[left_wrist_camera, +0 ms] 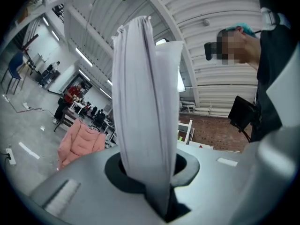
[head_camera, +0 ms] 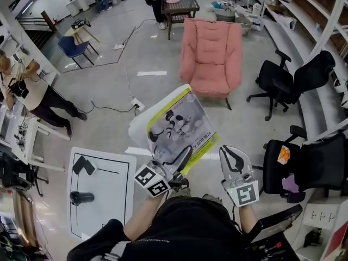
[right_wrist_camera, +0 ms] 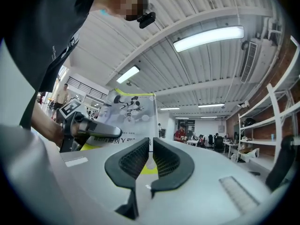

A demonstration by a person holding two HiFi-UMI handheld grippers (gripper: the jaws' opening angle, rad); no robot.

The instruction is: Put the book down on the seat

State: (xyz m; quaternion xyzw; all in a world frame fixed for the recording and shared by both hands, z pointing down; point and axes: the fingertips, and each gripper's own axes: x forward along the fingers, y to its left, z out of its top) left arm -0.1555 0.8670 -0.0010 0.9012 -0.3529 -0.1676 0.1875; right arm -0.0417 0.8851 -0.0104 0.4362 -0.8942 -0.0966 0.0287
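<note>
**Book held clear of the armchair**

Pink armchair (head_camera: 211,53) sits upper centre. The book (head_camera: 182,126) is mid-frame below it, in the air, apart from the seat. Left gripper (head_camera: 182,157) jaws grasp the book's lower edge. Right gripper (head_camera: 235,159), lower right, has its jaws clenched on nothing.

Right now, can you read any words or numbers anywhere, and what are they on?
No text can be read clearly.
Book: a line of print along the cover's edge, too blurred to read.
Black shirt: small print, too small to read.
Marker cubes: black-and-white patterns only, no words.
</note>
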